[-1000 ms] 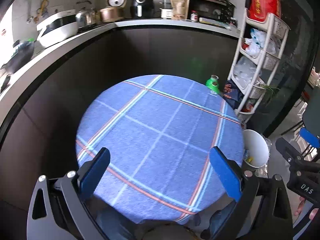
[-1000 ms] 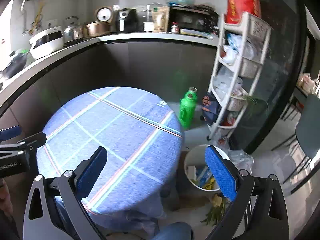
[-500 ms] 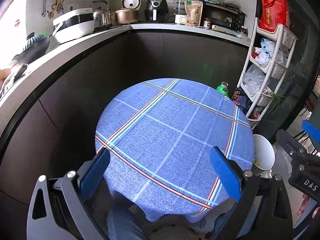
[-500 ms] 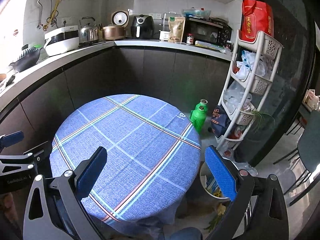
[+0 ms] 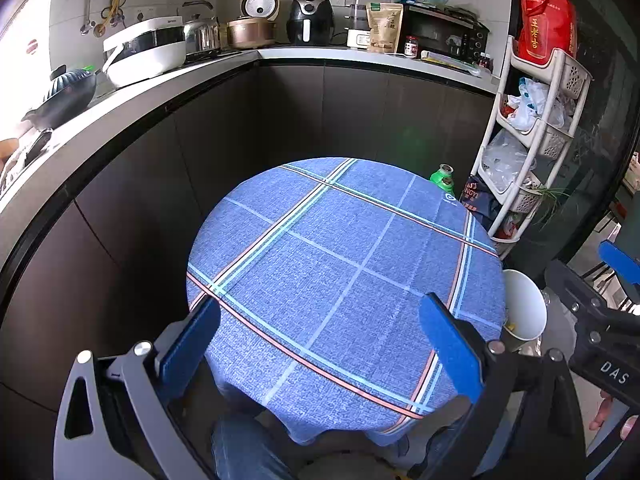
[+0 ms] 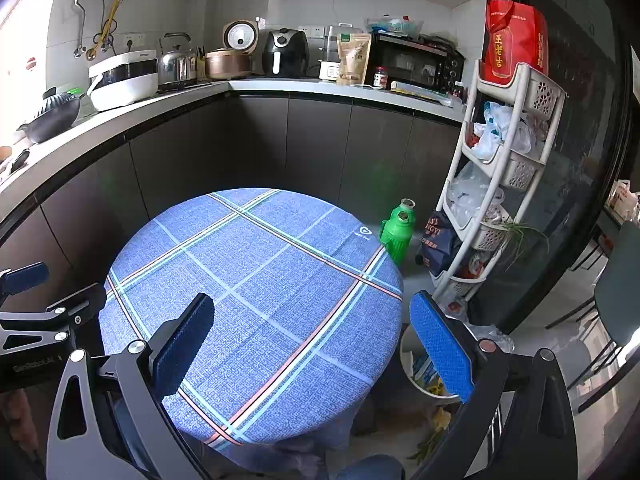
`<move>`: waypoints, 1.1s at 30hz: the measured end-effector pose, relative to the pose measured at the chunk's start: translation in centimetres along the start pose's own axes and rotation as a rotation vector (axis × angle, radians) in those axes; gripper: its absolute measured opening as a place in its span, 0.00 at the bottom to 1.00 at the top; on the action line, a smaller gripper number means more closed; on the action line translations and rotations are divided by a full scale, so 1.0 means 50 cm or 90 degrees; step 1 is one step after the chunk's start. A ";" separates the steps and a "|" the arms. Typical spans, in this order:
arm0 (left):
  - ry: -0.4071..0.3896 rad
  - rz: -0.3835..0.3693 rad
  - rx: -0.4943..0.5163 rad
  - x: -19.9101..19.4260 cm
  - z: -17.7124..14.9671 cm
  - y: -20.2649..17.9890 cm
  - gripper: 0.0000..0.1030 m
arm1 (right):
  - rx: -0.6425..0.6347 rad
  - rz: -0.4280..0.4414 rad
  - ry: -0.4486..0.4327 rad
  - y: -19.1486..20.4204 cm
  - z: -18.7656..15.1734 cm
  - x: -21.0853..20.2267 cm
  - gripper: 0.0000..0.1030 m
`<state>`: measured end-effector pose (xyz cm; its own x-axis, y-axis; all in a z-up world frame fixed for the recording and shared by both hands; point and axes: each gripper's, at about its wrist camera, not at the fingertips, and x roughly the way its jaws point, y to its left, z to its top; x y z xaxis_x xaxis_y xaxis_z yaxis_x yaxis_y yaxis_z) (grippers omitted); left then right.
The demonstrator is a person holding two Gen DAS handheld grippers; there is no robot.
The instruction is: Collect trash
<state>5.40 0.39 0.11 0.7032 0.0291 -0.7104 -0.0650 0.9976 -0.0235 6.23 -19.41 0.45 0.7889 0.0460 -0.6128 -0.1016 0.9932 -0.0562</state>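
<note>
Both the left gripper (image 5: 320, 344) and right gripper (image 6: 316, 340) are being held spread and empty above the bare tabletop (image 6: 248, 280); scraps are lying beside the white bin (image 6: 412, 364), so floorward reaching is being advised.

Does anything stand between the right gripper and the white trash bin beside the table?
Nothing visible does. The right gripper is open and empty over the table's blue tablecloth. The white trash bin sits on the floor past the table's right edge, partly hidden behind the gripper's own right finger.
</note>
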 end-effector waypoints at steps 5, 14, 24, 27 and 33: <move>-0.001 -0.002 0.002 -0.001 0.003 -0.007 0.96 | 0.002 0.000 0.000 -0.005 -0.001 0.003 0.91; -0.002 -0.004 0.004 -0.003 0.003 -0.012 0.96 | 0.003 0.000 -0.001 -0.005 0.000 0.002 0.91; -0.002 -0.006 0.005 -0.003 0.003 -0.012 0.96 | 0.003 0.000 0.000 -0.006 -0.001 0.003 0.91; -0.002 -0.006 0.005 -0.004 0.002 -0.012 0.96 | 0.002 0.000 0.000 -0.006 -0.001 0.003 0.92; -0.002 -0.005 0.006 -0.004 0.003 -0.013 0.96 | 0.003 0.001 0.000 -0.007 -0.001 0.003 0.91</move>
<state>5.40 -0.23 0.35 0.7059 0.0207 -0.7080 -0.0527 0.9983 -0.0233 6.36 -19.76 0.31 0.7887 0.0477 -0.6129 -0.0997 0.9937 -0.0510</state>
